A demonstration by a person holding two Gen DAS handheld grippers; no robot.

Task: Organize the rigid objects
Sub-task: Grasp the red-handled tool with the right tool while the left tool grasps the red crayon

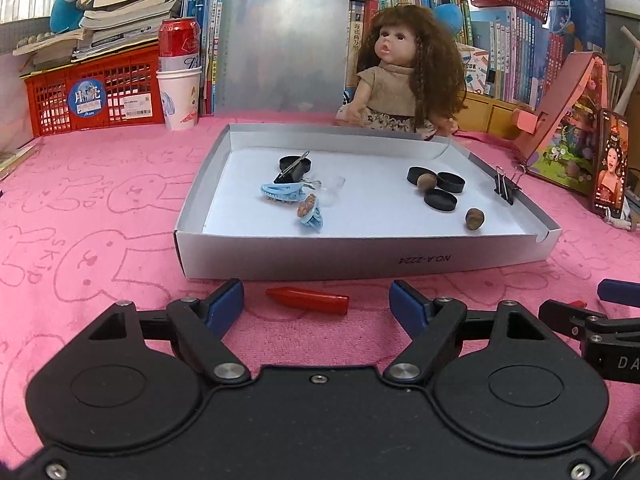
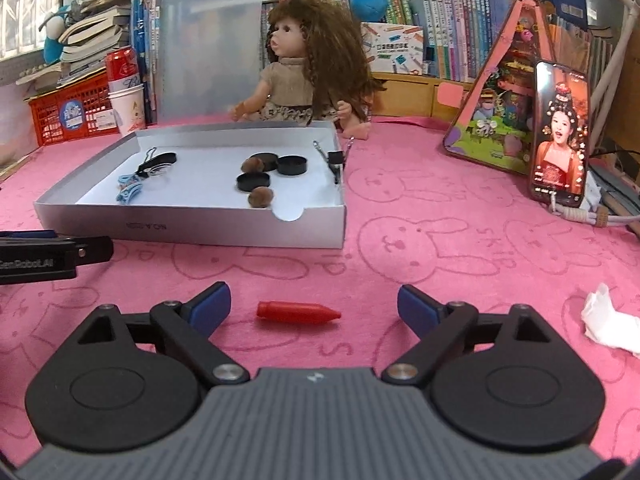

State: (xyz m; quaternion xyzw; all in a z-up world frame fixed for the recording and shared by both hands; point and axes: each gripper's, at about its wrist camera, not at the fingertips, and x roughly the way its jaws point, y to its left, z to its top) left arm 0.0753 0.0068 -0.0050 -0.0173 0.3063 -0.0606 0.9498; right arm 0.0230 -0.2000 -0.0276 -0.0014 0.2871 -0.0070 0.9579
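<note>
A shallow box (image 1: pixel 224 248) sits on the cloth-covered table (image 1: pixel 100 200), with a doll (image 1: pixel 404 68) behind it. Inside lie hair clips (image 1: pixel 280 194) to the left, round caps (image 1: pixel 440 199) and nuts (image 1: pixel 475 218) to the right. Before the box lies a crayon (image 1: pixel 307 300); a phone (image 2: pixel 560 132) stands far right

"NO A-2224" upside down on grey box (image 1: pixel 360 258) front wall; "GenRobot.AI" on left gripper (image 2: pixel 38 258) body.

the clear item (image 1: pixel 334 188) beside the blue hair clips (image 1: pixel 282 192) is too faint to identify.
</note>
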